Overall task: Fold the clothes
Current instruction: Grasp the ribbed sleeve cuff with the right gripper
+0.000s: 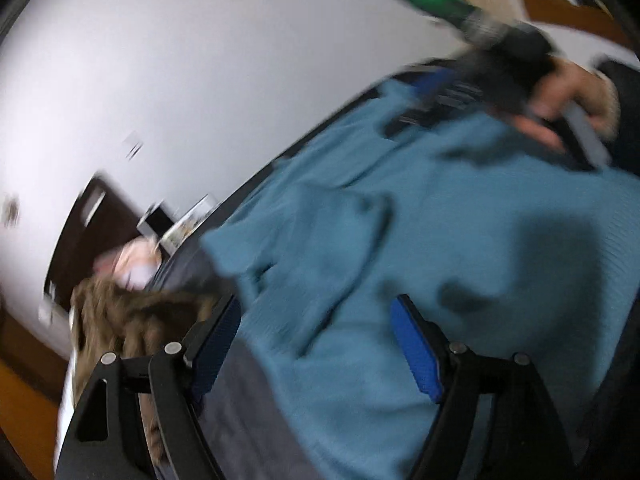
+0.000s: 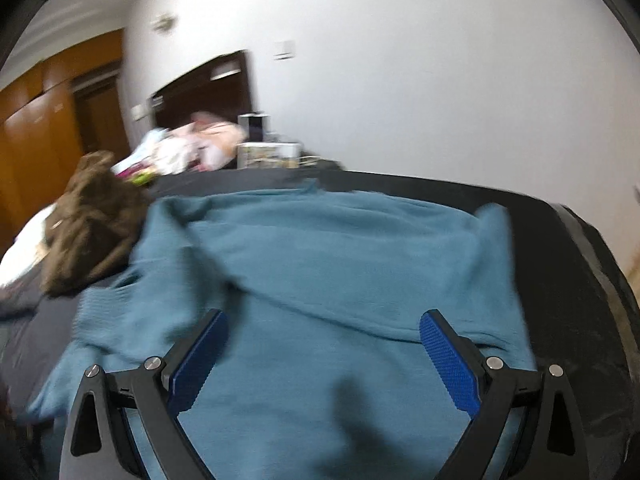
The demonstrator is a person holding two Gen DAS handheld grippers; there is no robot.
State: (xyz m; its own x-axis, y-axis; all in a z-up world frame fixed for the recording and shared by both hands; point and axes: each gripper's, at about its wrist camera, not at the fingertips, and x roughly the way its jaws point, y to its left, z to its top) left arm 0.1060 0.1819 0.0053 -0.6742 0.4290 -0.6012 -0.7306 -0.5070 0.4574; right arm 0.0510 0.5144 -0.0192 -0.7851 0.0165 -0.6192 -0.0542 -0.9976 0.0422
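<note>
Both tongs, left [image 1: 316,344] and right [image 2: 324,360], gaped wide, seemingly empty, over the sweater [image 2: 320,248].

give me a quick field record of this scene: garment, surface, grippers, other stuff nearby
garment: teal sweater, spread out, creased, one sleeve lying across its body
surface: dark bed cover
left gripper: open, over the sweater's edge, nothing between the pads
right gripper: open, over the sweater, nothing between the pads
right hand: on its gripper's handle, seen in the left wrist view
nearby: brown furry garment beside the sweater; pile of light clothes farther back
fold state: not yet neatly folded
</note>
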